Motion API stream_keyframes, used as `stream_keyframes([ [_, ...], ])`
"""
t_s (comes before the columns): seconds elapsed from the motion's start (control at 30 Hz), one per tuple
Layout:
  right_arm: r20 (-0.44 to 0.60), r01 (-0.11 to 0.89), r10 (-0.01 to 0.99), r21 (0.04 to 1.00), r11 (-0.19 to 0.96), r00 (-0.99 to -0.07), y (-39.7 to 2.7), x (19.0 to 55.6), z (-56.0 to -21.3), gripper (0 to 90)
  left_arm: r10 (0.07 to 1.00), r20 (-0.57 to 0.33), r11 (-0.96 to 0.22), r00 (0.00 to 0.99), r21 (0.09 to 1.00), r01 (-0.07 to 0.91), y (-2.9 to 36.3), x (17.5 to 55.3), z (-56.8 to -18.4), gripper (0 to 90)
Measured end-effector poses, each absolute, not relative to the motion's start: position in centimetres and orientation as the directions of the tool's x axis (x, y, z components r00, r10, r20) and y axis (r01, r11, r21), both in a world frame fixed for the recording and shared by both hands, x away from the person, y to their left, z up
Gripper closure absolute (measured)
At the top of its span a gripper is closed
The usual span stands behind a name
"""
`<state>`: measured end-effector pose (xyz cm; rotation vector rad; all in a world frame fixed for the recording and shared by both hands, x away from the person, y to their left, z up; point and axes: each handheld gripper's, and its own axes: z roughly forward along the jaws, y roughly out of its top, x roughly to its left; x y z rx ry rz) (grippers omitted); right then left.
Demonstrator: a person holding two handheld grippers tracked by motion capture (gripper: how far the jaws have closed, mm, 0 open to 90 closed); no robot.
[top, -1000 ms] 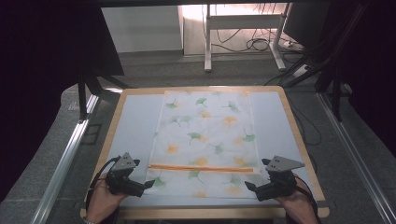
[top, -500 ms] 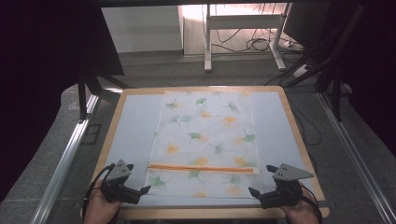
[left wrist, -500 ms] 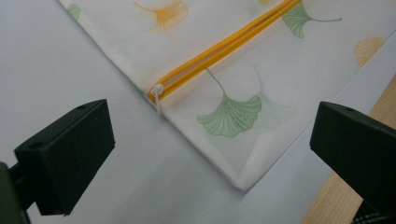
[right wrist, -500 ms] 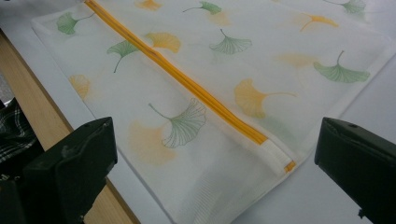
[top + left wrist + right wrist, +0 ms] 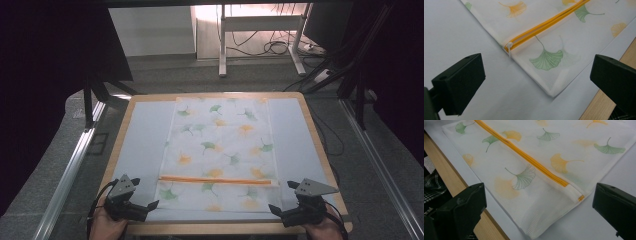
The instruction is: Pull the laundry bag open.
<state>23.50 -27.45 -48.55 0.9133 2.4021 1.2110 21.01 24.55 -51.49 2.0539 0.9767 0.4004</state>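
Two near corners of the bag [image 5: 222, 150] concern me at this moment. It is a white mesh bag printed with green and orange leaves, lying flat and lengthwise down the middle of the mat [image 5: 142, 145], its far edge near the far rim of the desk [image 5: 320, 150] and its near edge just short of the near rim. An orange zip [image 5: 215, 179] runs across it close to the near end, and appears closed along its length; the white pull [image 5: 509, 47] sits at the left end.

My left hand-held gripper [image 5: 145, 209] rests at the near left corner, jaws spread wide, holding nothing. In the left gripper view that corner [image 5: 552, 93] lies on the mat between the two jaws but apart from both, pointing toward them. My right hand-held gripper [image 5: 276, 212] mirrors it at the near right corner, likewise wide open and empty; in the right gripper view the corner [image 5: 534, 233] sits between its jaws, untouched.

Judgement: both tools are placed symmetrically, low and angled inward, so that each may take one corner and the near end be lifted evenly, probably for a fold away from me. The mesh looks thin and limp, and lies flush on the mat; a lower jaw would need to slide under the edge, or the pinch may miss or drag the fabric.
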Motion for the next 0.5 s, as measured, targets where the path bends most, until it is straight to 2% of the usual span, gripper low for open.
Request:
stream_keyframes([
  [0.5, 0.023, 0.420, 0.662, 0.789, 0.449, -0.750, -27.48, 23.63, -48.68, 0.0, 0.764, -0.057, -0.380, 0.643, 0.765, 0.519, 24.45, 21.20, -51.62, 0.0],
])
